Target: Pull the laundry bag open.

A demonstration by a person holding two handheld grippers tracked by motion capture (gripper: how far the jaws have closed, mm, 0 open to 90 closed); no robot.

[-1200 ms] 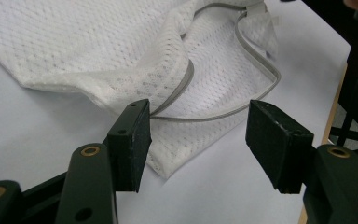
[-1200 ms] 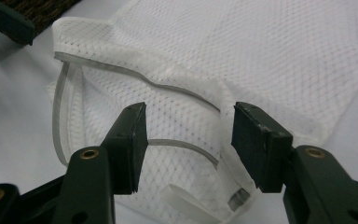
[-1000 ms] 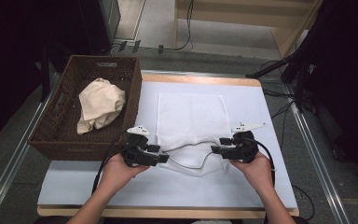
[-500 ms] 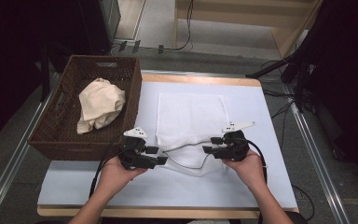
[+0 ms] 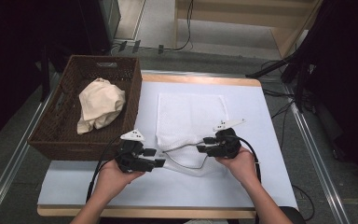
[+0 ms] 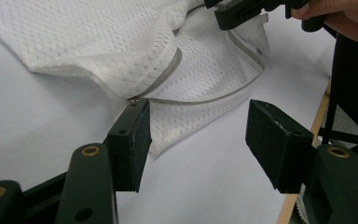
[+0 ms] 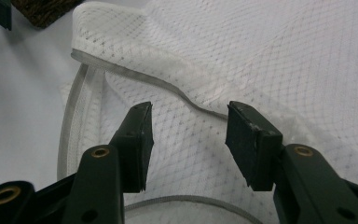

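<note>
High view first, going left to right: a brown wicker basket (image 5: 56, 135) sits just off the left gripper's far-left side, with a crumpled cream cloth (image 5: 100, 105) lying inside it. The left gripper (image 5: 156, 158) is near the front edge of the white table (image 5: 270, 121), held in the person's left hand (image 5: 114, 175), and it points across toward the other gripper. Its jaws stand apart with nothing pinched. In the left gripper view, one pad (image 6: 137, 140) sits right at the spot where the grey trim (image 6: 168, 70) of the white mesh garment (image 6: 98, 42) comes to a corner, but the other pad is well off it over bare table, so no grip there.

The mesh garment (image 5: 191, 116) is spread flat between and beyond both grippers, with its grey-edged opening facing the person and lying between the two sets of jaws.

On to the right gripper (image 5: 204, 144), held in the right hand (image 5: 240, 163) and pointing back toward the left one. Its jaws have just been closing in, but they're not clamped: in the right gripper view the garment's folded grey hem (image 7: 191, 105) runs across the gap between the pads, and the pads (image 7: 249, 140) hover either side of it over the mesh (image 7: 284, 56) without pressing.
</note>
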